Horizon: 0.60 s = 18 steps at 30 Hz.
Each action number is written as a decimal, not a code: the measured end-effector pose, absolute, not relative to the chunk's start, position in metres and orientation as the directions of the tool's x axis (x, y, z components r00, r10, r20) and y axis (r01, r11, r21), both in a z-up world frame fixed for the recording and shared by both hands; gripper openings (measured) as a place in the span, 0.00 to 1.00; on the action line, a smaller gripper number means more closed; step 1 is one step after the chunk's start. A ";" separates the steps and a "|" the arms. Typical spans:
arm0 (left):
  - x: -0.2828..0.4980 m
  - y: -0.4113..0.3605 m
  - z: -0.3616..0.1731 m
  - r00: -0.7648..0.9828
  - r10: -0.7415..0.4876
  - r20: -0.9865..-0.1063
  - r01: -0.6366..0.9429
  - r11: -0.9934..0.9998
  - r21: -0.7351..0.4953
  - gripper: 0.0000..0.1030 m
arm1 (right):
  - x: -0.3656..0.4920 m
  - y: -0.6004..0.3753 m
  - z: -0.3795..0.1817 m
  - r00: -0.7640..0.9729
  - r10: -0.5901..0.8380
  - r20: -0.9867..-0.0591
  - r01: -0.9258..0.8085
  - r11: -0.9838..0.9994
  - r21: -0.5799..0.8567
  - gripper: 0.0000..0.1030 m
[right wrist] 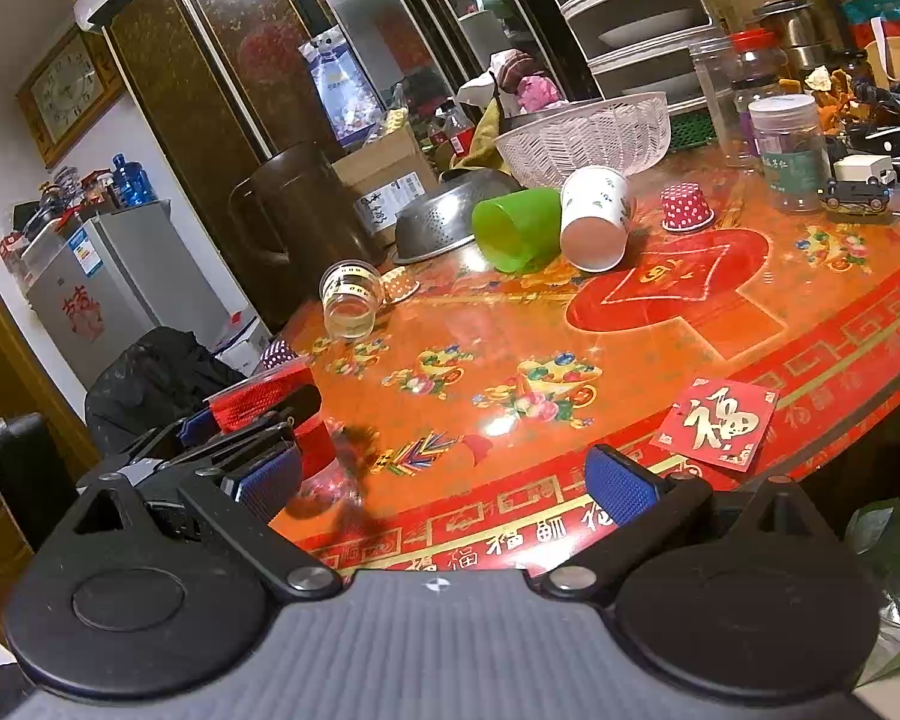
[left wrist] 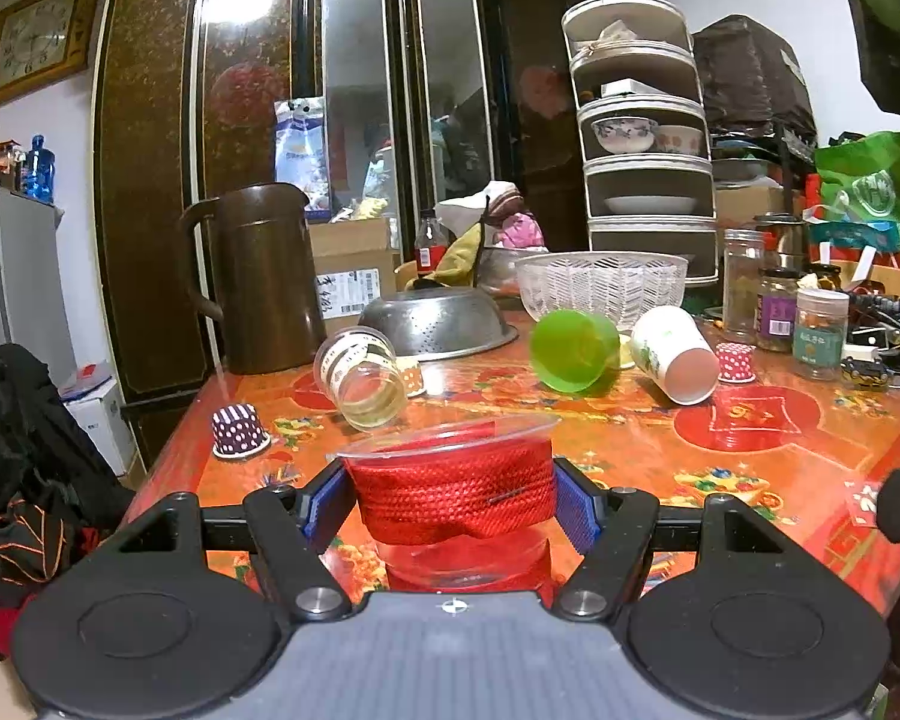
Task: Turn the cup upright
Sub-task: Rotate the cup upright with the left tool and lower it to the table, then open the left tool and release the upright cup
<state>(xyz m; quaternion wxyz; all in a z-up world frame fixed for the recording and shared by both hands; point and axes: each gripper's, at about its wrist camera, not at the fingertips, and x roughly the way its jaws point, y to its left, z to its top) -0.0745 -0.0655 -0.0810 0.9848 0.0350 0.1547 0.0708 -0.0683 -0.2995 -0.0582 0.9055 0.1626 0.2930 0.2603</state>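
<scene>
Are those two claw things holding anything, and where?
The left gripper clamps a clear plastic cup by its red-wrapped sides. The right gripper holds nothing.

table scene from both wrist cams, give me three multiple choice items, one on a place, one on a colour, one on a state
1. Where does the white paper cup lie?
A. inside the metal colander
B. beside the green cup, on the table
C. on the fridge

2. What colour is the woven band around the clear plastic cup in the left gripper?
A. red
B. yellow
C. black

3. How is the right gripper?
A. shut on the green cup
B. shut on the glass cup
C. open, holding nothing

Answers:
1. B: it lies on its side against the green cup, in front of the white basket.
2. A: the band between the blue pads is red.
3. C: its blue pads stand wide apart over the bare table.
</scene>
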 end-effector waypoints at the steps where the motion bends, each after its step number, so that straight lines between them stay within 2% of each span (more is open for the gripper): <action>1: -0.075 -0.065 -0.081 0.942 0.144 -0.304 -0.123 0.988 0.088 0.71 | -0.068 -0.299 -0.058 0.692 0.568 -0.446 -0.378 0.811 0.446 0.99; 5: -0.077 -0.064 -0.083 0.937 0.134 -0.322 -0.112 0.990 0.088 0.71 | -0.069 -0.295 -0.058 0.687 0.573 -0.447 -0.386 0.809 0.443 0.99; 6: -0.078 -0.063 -0.083 0.935 0.127 -0.331 -0.105 0.991 0.085 0.73 | -0.069 -0.294 -0.058 0.684 0.575 -0.449 -0.390 0.808 0.441 0.99; 9: -0.079 -0.058 -0.085 0.926 0.099 -0.365 -0.084 0.995 0.058 0.91 | -0.070 -0.290 -0.057 0.678 0.580 -0.451 -0.402 0.807 0.434 0.99; 13: -0.083 -0.050 -0.088 0.913 0.080 -0.399 -0.069 0.997 0.042 0.92 | -0.071 -0.282 -0.057 0.670 0.588 -0.454 -0.418 0.803 0.424 0.99; 18: -0.107 -0.027 -0.087 0.896 -0.010 -0.444 -0.003 1.000 -0.030 0.95 | -0.077 -0.267 -0.055 0.658 0.607 -0.445 -0.465 0.793 0.394 0.99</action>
